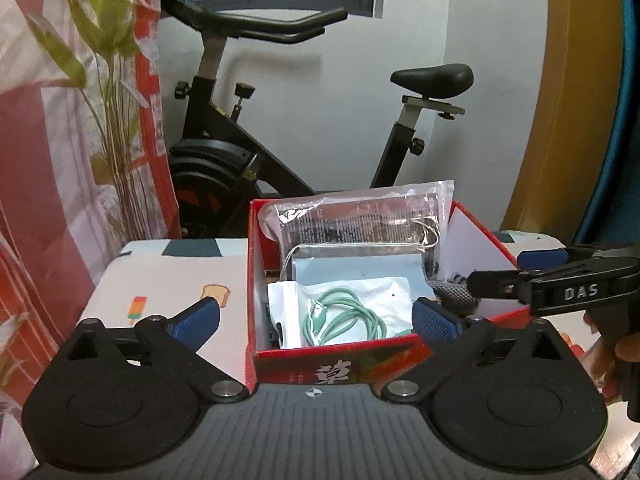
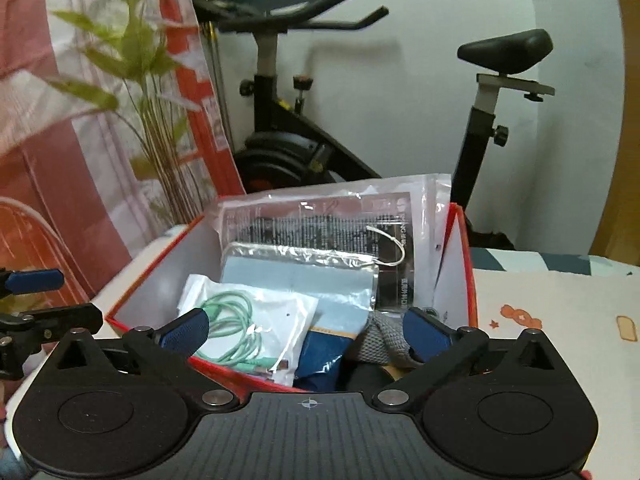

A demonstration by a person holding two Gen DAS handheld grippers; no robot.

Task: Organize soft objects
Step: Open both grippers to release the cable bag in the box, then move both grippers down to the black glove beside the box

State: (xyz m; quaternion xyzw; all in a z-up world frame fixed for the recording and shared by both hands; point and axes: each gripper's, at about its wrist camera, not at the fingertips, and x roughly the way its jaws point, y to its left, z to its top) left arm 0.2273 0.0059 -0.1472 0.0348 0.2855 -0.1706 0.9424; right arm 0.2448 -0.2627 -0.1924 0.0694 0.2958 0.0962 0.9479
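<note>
Surface (image 1: 160,280): a top covered in a cartoon-print cloth carries the box near its far edge, within reach of both hands.
Box (image 1: 332,364): a red cardboard box, open at the top, serves as the one bin for the soft things, so everything is gathered inside it.
Large clear bag (image 1: 360,216): it leans upright against the back wall, probably because it is too long to lie flat.
Silver pouch (image 2: 300,276): it lies in front of the large bag, half under the smaller packet.
Cable packet (image 1: 344,312): a white packet with a coiled green cable sits on top at the front.
Grey knit piece (image 2: 384,340): it is tucked into the right front corner.
Left tongs (image 1: 316,320): spread wide, gripping nothing, hovering at the box's near wall.
Right tongs (image 2: 306,330): likewise wide and empty, above the front of the box.
</note>
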